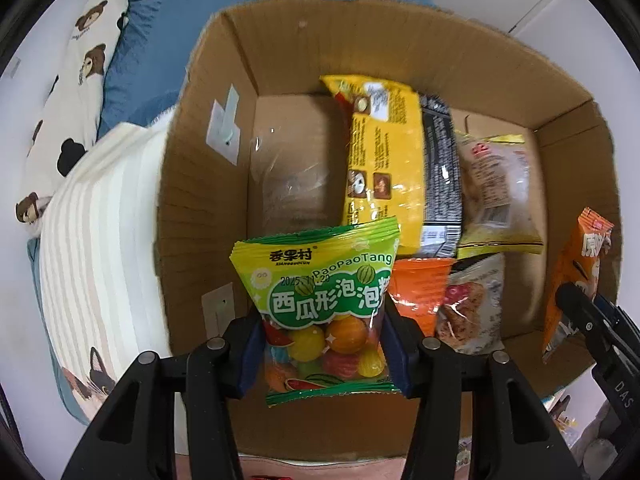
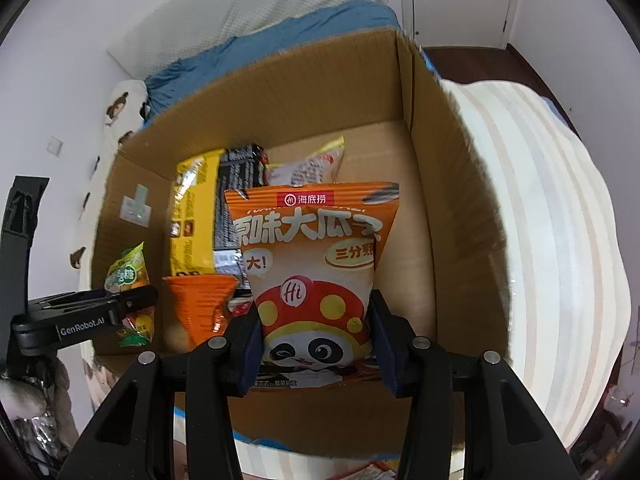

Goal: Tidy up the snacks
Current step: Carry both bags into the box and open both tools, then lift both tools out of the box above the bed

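Blue bedding [image 1: 168, 36] seen beyond far side of scene. White pillow with bear print [image 1: 76, 92] laid at far left, by white wall [image 2: 60, 60]. Striped cream blanket [image 1: 104, 224] spread alongside, cat print at its near end. White door [image 2: 460, 0] seen far right.

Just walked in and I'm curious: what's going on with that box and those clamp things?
Someone is sorting snacks into a cardboard box on a bed. The left gripper holds a green candy bag and the right gripper an orange seed bag, both over the box. Several packets already lie inside, including a yellow one.
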`<action>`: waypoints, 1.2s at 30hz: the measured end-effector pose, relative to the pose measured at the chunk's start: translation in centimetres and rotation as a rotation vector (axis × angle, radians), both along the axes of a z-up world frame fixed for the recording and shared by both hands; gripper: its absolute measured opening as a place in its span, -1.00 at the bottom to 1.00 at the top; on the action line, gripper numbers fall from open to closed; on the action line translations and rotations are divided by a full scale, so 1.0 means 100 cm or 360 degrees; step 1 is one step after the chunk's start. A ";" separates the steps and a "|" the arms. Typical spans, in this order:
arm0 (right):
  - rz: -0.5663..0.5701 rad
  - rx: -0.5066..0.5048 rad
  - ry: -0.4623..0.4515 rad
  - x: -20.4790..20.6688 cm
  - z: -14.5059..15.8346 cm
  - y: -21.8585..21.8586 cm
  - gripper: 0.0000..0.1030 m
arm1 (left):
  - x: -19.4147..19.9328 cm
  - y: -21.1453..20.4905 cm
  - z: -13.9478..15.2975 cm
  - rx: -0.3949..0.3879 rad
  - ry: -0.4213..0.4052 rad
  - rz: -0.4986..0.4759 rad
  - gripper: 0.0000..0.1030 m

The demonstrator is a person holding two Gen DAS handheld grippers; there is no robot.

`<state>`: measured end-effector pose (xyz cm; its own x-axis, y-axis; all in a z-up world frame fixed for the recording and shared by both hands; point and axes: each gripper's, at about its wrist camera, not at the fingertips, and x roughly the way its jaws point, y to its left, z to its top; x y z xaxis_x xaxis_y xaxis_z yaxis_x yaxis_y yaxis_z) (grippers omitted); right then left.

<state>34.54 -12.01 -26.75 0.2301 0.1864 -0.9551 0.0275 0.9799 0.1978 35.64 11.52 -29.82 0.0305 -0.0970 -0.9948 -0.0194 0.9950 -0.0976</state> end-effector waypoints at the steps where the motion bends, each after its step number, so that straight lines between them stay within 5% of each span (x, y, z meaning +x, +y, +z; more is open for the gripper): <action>1: 0.0001 -0.0003 0.0013 0.001 -0.005 0.000 -0.03 | 0.000 0.000 -0.004 0.0002 0.0015 0.0000 -0.05; 4: 0.0015 0.0003 0.0082 0.000 -0.017 0.001 -0.01 | 0.000 -0.002 -0.012 -0.0015 0.0074 -0.0010 -0.05; 8: 0.0032 0.0030 0.0177 0.000 -0.026 0.007 0.49 | 0.000 0.003 -0.018 -0.0082 0.0099 0.0048 0.04; 12: 0.0099 -0.0031 0.0187 -0.001 -0.023 0.024 0.83 | -0.002 0.002 -0.006 -0.0104 0.0026 0.0047 0.85; 13: 0.0110 -0.0059 0.0182 -0.001 -0.020 0.027 0.85 | -0.002 0.002 -0.003 -0.0103 0.0016 0.0043 0.88; 24: 0.0100 -0.0113 0.0113 -0.008 0.003 0.026 0.90 | -0.017 0.003 0.034 -0.0074 -0.0156 0.0057 0.89; 36: 0.0100 -0.0157 -0.0145 -0.050 0.053 0.023 0.90 | -0.078 0.009 0.094 -0.0048 -0.0522 0.0073 0.89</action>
<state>29.50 -9.66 -21.43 0.3078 0.1096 -0.9451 -0.0483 0.9939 0.0995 27.87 12.43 -20.45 0.3537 -0.1172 -0.9280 -0.0268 0.9904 -0.1353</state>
